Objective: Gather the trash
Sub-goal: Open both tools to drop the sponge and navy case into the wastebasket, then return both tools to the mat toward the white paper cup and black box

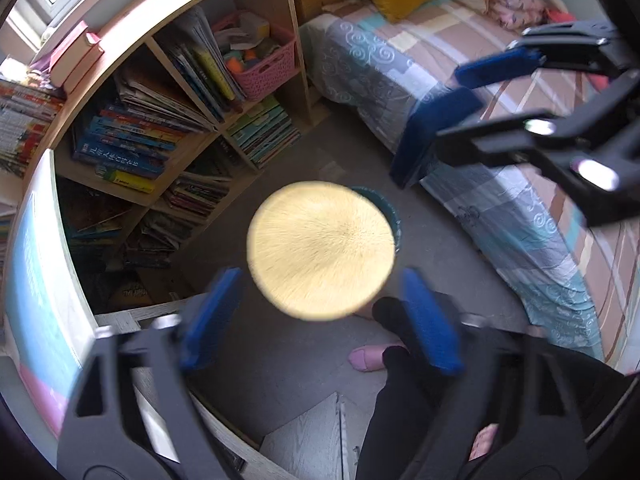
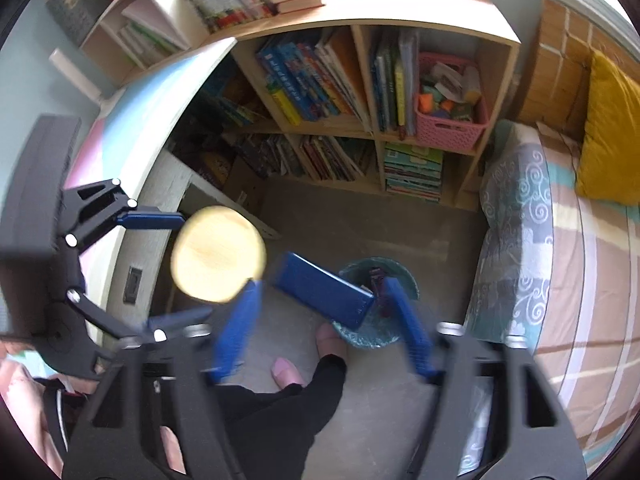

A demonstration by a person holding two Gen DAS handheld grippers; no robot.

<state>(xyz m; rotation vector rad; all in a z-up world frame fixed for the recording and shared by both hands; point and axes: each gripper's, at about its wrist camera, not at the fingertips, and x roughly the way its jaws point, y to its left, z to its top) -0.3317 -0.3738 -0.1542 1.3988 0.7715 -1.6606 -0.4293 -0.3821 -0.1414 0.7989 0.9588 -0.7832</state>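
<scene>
In the left wrist view, your left gripper (image 1: 318, 296) had its two blue fingers wide apart. It held nothing. Far below it stood a round yellow stool (image 1: 320, 248). The green bin (image 1: 380, 200) peeked out from behind the stool, near the bed (image 1: 520, 216). Your right gripper (image 1: 428, 124) was up on the right, over the bed, with its fingers apart too. The blue box did not show clearly here.

In the right wrist view, the blue box (image 2: 324, 296) was just over the near edge of the bin. Its long side ran from the upper left down to the lower right. Its dark short end pointed down and to the right, into the bin. The box sat between the right gripper's two fingers, which were spread wide and did not squeeze it. It was too blurry to tell if the box touched the right finger.
</scene>
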